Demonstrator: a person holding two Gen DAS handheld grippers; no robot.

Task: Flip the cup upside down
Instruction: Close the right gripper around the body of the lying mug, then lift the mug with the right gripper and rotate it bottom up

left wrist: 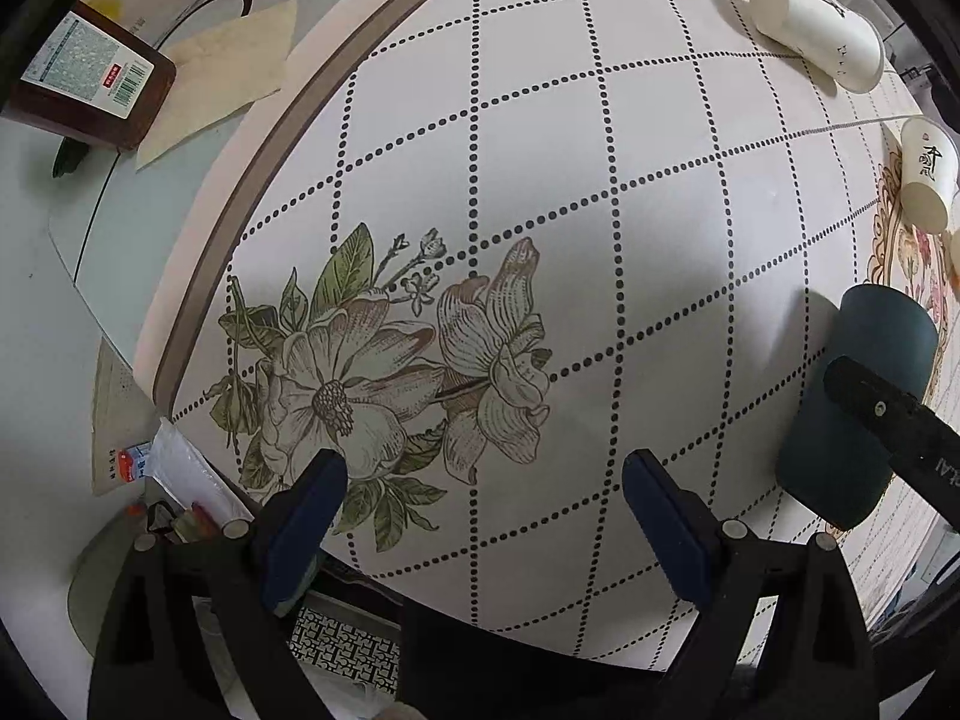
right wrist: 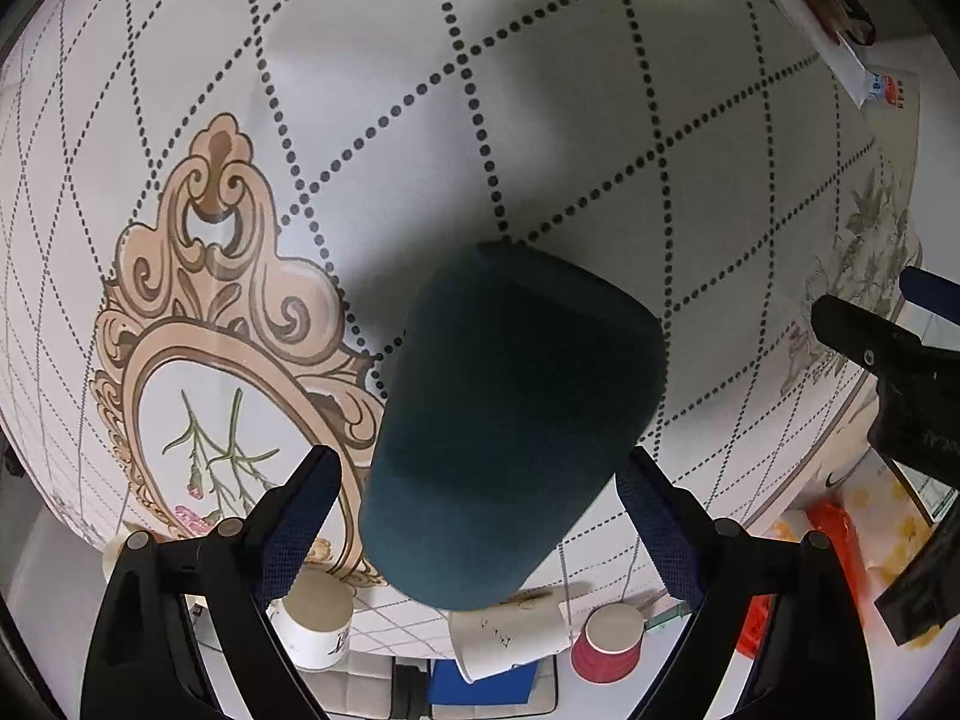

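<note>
A dark teal cup (right wrist: 510, 420) stands on the patterned tablecloth (right wrist: 540, 120) with its closed end toward the camera in the right wrist view. It sits between the fingers of my right gripper (right wrist: 480, 516), which is open; the pads (right wrist: 300, 516) do not touch it. In the left wrist view the same cup (left wrist: 852, 414) is at the right edge with a black finger (left wrist: 888, 414) across it. My left gripper (left wrist: 486, 516) is open and empty over the flower print (left wrist: 372, 372).
White paper cups (left wrist: 816, 30) (left wrist: 927, 174) sit at the far right. A brown bottle (left wrist: 84, 78) and paper (left wrist: 222, 72) lie off the cloth at the left. A red cup (right wrist: 606, 642) and white cups (right wrist: 318, 624) stand near the table edge.
</note>
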